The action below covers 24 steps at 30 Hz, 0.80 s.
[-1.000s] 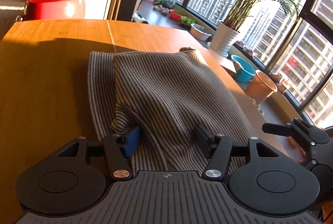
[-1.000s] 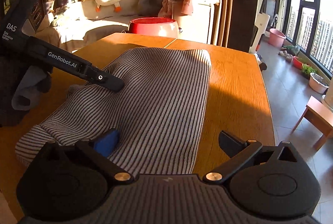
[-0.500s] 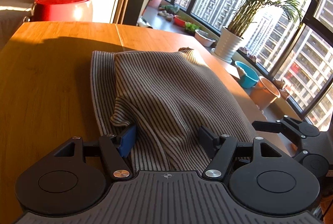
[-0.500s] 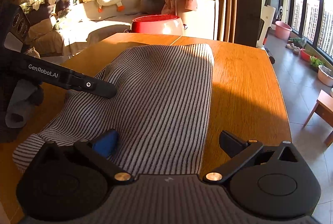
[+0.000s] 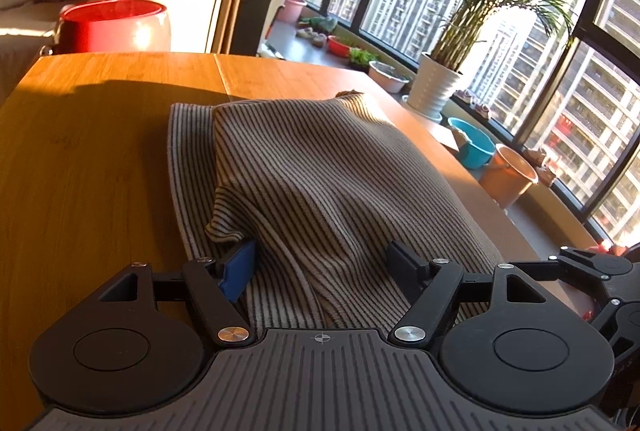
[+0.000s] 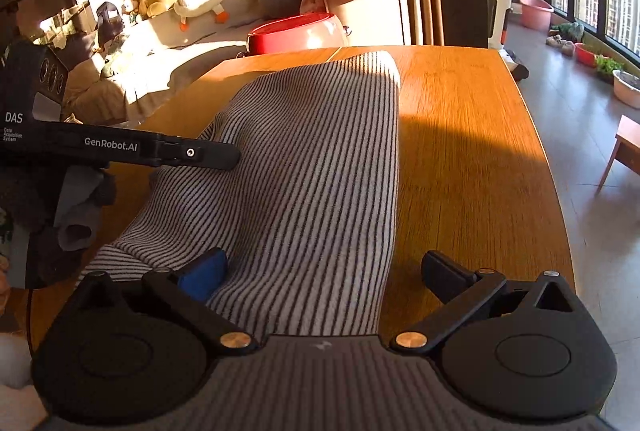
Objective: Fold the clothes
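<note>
Left wrist view shows the striped shirt (image 5: 320, 191) on the counter (image 5: 88, 151), one layer already doubled over; judging by this, further folds remain. Left claw (image 5: 322, 267) and right claw (image 6: 320, 273) are both released, spread over the near hem. Only the right view shows the shirt's straight right edge.

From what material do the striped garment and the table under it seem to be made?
Striped garment: it looks like a soft ribbed knit, perhaps cotton, matte; it drapes in loose folds and shows fine dark and pale lines.
Table: it looks like wood or bamboo with a smooth, slightly glossy finish; grain lines and a plank seam show in the sunlight.
</note>
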{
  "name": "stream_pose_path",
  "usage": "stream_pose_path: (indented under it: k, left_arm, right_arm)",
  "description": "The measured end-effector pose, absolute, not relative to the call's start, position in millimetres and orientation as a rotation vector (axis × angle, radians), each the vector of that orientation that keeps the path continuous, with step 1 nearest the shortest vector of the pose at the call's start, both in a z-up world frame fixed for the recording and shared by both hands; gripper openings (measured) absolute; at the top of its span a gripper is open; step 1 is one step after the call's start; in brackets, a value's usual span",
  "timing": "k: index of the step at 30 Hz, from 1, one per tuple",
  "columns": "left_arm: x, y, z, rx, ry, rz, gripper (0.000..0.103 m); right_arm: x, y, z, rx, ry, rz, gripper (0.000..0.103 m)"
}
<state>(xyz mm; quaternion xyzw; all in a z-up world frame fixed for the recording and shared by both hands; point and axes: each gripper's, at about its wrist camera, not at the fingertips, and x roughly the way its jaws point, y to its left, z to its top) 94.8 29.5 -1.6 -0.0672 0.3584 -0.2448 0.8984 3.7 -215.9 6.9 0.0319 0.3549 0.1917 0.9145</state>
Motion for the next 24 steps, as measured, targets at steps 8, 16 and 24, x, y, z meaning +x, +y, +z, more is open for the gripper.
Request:
stream_pose_path:
  k: [8, 16, 24]
  left_arm:
    - [91.6, 26.7, -2.5, -0.133, 0.732, -0.517, 0.089]
    - [89.4, 46.3, 5.1, -0.159, 0.764, -0.44, 0.09]
    - [87.0, 84.5, 21.3, -0.179, 0.727, -0.347, 0.092]
  right_arm:
    - [-37.3, -181.6, 44.4, -0.163, 0.569, 0.465, 0.048]
    - [-34.5, -169.0, 29.7, -0.22, 0.619, 0.456, 0.065]
    - [-71.1, -130.6, 48.6, -0.453, 0.546, 0.685, 0.084]
